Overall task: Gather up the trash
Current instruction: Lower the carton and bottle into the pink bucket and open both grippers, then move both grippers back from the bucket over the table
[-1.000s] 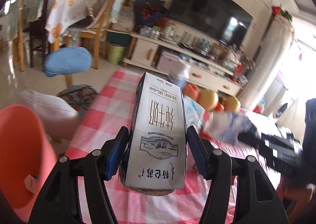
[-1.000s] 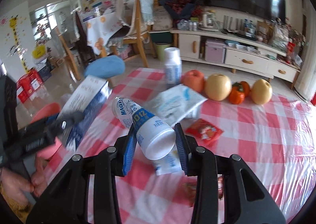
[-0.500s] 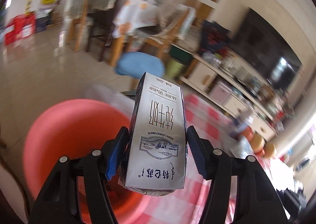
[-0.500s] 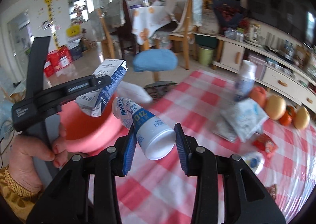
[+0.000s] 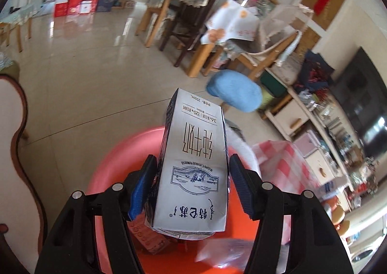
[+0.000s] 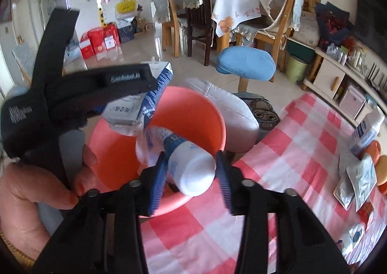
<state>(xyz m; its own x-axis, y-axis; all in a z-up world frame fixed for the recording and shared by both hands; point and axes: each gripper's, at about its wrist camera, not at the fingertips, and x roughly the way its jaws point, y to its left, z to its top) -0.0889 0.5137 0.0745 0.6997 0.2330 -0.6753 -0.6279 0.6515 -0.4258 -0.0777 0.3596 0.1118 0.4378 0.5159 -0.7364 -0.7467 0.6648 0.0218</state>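
Trash in both grippers, both over the pink bin (image 6: 193, 114) beside the checked table (image 6: 302, 153).

Left wrist view: left gripper (image 5: 192, 187) jaws closed on the milk carton (image 5: 193, 165), clamped on its side walls, print upside down, carton sticking forward along the fingers. Frame centre, right above the bin opening; bin rim (image 5: 135, 138) wraps around it. Bin already holds stuff: a brownish pack (image 5: 147, 237) lower centre-left, clear wrapper (image 5: 217, 254) lower centre-right.

Right wrist view, left to right: hand (image 6: 31, 201) on the left gripper lower left, carton (image 6: 145, 104) upper left above the far side of the bin. Centre: right gripper (image 6: 191, 175) jaws closed on the white bottle (image 6: 183, 160), blue label, base toward camera, neck over the bin's near rim. Right edge: more trash on the table, foil packs (image 6: 358, 182), small red packet (image 6: 367, 211), another bottle (image 6: 367, 129).

Step, my read: drop phase, both items carried to the bin, neither released yet.

Next: open left jaws, carton should fall straight in. Bottle sits close to the near rim, so push it further over the opening or tilt down before releasing, else it could hit the rim and roll onto the table. Then go for the packs on the right.
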